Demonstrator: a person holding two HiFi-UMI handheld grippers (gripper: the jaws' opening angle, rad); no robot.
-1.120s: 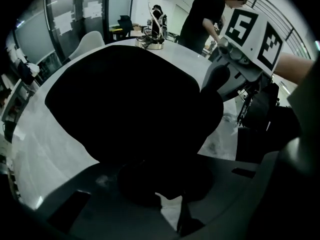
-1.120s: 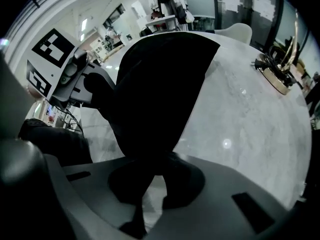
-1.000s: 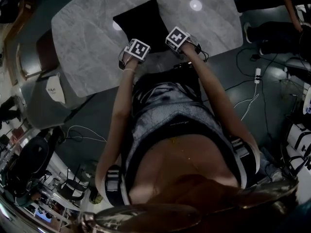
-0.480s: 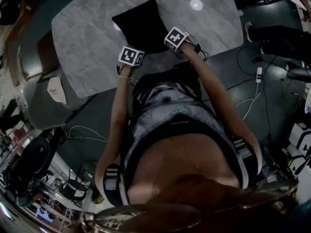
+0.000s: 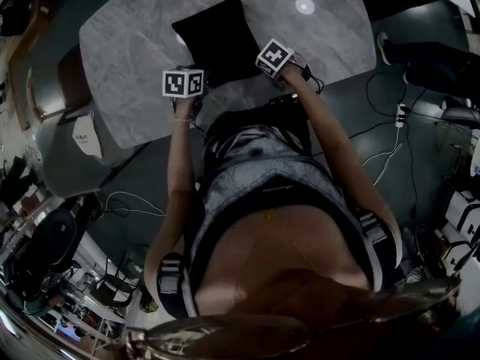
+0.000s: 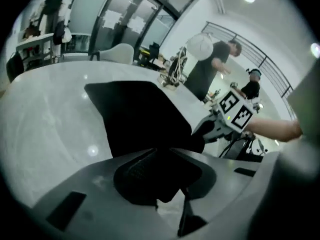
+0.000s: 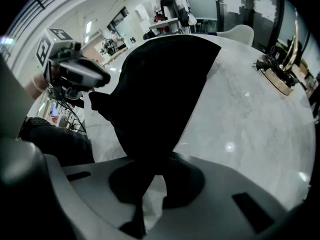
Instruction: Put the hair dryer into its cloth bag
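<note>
In the head view a grey marble table (image 5: 127, 66) carried a black cloth bag (image 5: 221, 40) near its middle, the bag's long axis running from the table's near edge, where the person stood, toward its far edge, slightly skewed; the left gripper (image 5: 196, 85) and the right gripper (image 5: 262, 67) both sat at the bag's end closest to the table's near edge, one at each corner, marker cubes uppermost. In the left gripper view the left gripper (image 6: 161, 156) had its fingers pressed together on a fold of the cloth bag (image 6: 145, 119), dark fabric pinched between the pads; the bag stretched away across the table (image 6: 50, 129) toward its far side, and the right gripper (image 6: 207, 131) touched the bag's other near corner; a person (image 6: 207, 66) stood beyond the table's far edge. In the right gripper view the right gripper (image 7: 155, 166) was likewise clamped on the cloth bag (image 7: 160, 89), its fingers narrow with fabric between them; the bag rose off the table (image 7: 250, 119) at this end, the left gripper (image 7: 97, 79) met its opposite corner, and a gold-coloured object (image 7: 280, 74) rested by the table's far edge.
</note>
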